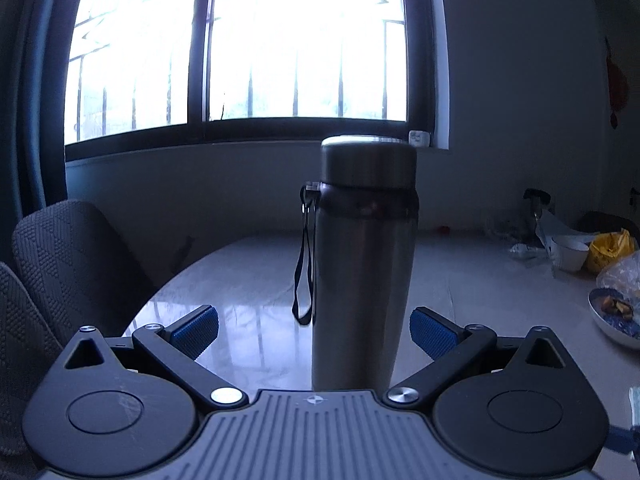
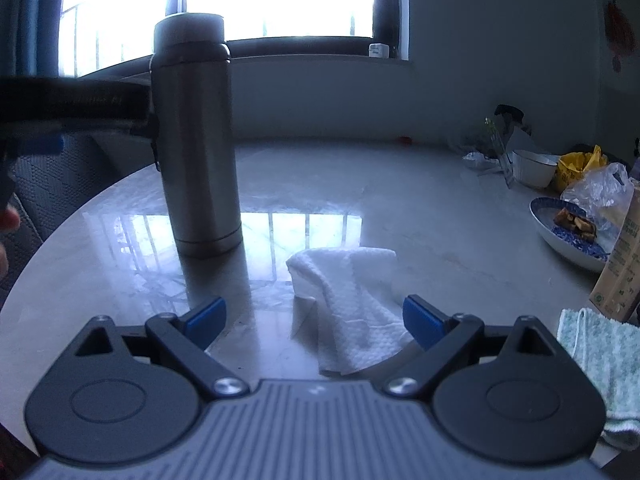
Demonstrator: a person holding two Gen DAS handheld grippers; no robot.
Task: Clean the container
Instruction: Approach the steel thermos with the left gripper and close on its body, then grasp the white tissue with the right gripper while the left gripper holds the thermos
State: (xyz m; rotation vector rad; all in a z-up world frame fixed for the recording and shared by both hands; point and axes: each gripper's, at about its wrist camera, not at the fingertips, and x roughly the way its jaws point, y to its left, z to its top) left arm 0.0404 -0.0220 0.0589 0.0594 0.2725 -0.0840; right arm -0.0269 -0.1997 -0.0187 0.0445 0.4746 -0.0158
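Observation:
A tall steel flask (image 1: 362, 264) with its lid on stands upright on the pale marble table (image 1: 248, 276); a black strap hangs from its neck. My left gripper (image 1: 314, 330) is open, its blue pads on either side of the flask's lower body without touching. In the right wrist view the flask (image 2: 198, 136) stands at the left, with the left gripper seen as a dark bar beside it. A folded white cloth (image 2: 348, 304) lies on the table, its near end between the fingers of my open right gripper (image 2: 314, 322).
A blue patterned plate (image 2: 560, 228) with food, a white bowl (image 2: 534, 168), a yellow bag (image 2: 578, 166), a clear plastic bag and a carton stand at the right. A green towel (image 2: 600, 360) lies near right. A woven chair (image 1: 68, 264) is at the left edge.

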